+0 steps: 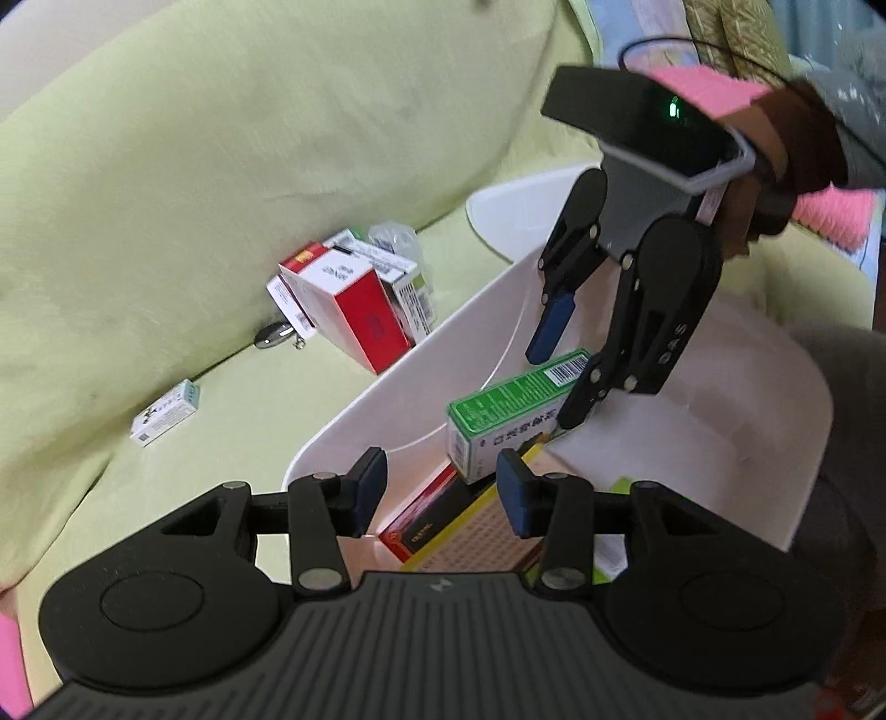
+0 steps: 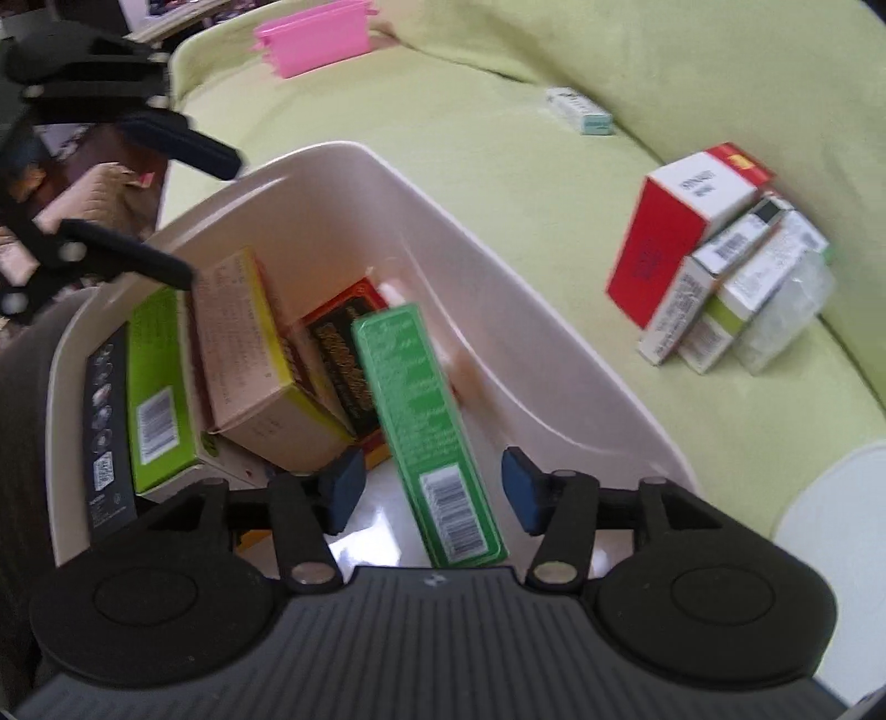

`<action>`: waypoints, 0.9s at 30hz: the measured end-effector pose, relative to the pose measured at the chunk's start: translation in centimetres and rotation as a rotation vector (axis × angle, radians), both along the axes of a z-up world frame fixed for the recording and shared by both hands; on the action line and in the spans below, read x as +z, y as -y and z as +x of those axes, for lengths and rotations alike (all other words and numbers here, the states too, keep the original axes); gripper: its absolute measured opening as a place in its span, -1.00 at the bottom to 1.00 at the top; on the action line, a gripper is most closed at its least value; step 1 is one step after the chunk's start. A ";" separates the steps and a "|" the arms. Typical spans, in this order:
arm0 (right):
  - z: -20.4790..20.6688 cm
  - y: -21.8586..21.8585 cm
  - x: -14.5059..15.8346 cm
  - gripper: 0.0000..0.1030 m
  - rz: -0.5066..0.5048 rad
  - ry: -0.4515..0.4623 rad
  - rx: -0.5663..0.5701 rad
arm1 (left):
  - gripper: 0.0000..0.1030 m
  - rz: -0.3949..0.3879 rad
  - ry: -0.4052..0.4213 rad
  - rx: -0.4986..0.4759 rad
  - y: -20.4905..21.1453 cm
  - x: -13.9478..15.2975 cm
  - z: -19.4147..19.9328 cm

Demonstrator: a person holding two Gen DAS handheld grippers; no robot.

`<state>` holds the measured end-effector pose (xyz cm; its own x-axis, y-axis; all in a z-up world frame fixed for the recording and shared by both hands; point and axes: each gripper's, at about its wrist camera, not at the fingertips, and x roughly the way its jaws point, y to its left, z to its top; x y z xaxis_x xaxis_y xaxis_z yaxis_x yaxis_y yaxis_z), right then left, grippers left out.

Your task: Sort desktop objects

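Both grippers' fingers [image 2: 348,487] gape over green box [image 2: 421,421], barcode showing; print blurred.

Pale yellow-green plush sofa upholstery [image 1: 221,194] pretty much everywhere, filling 9 to 12 o'clock in the left wrist view and 12 to 4 o'clock in the right wrist one [image 2: 554,166]. Bright pink plastic basket with little side handles [image 2: 315,39] sitting on it up at 12 o'clock. Crumpled brown cardboard packaging [image 2: 94,194] off at 10 o'clock, blurry. Thin black cable [image 1: 664,41] looping around 1 o'clock.
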<state>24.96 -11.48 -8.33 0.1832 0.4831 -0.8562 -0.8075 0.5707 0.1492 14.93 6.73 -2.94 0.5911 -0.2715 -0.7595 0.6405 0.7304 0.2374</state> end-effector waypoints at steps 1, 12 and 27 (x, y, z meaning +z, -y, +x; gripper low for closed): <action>-0.5 0.0 0.2 0.02 -0.010 0.025 -0.007 | -0.03 -0.010 -0.001 0.017 0.0 0.1 -0.4; -2.8 -1.3 -0.8 -0.36 -0.149 0.138 0.123 | -0.01 -0.037 -0.046 0.144 0.8 -1.1 -3.2; -4.7 0.6 5.2 -0.50 0.076 0.161 0.047 | -0.01 -0.062 -0.065 0.211 -0.6 -1.0 -4.9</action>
<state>20.31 -12.03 -3.14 0.2910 0.5565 -0.7782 -0.8500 0.5238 0.0568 10.00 7.34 -3.98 0.5901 -0.1944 -0.7835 0.4845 0.8616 0.1511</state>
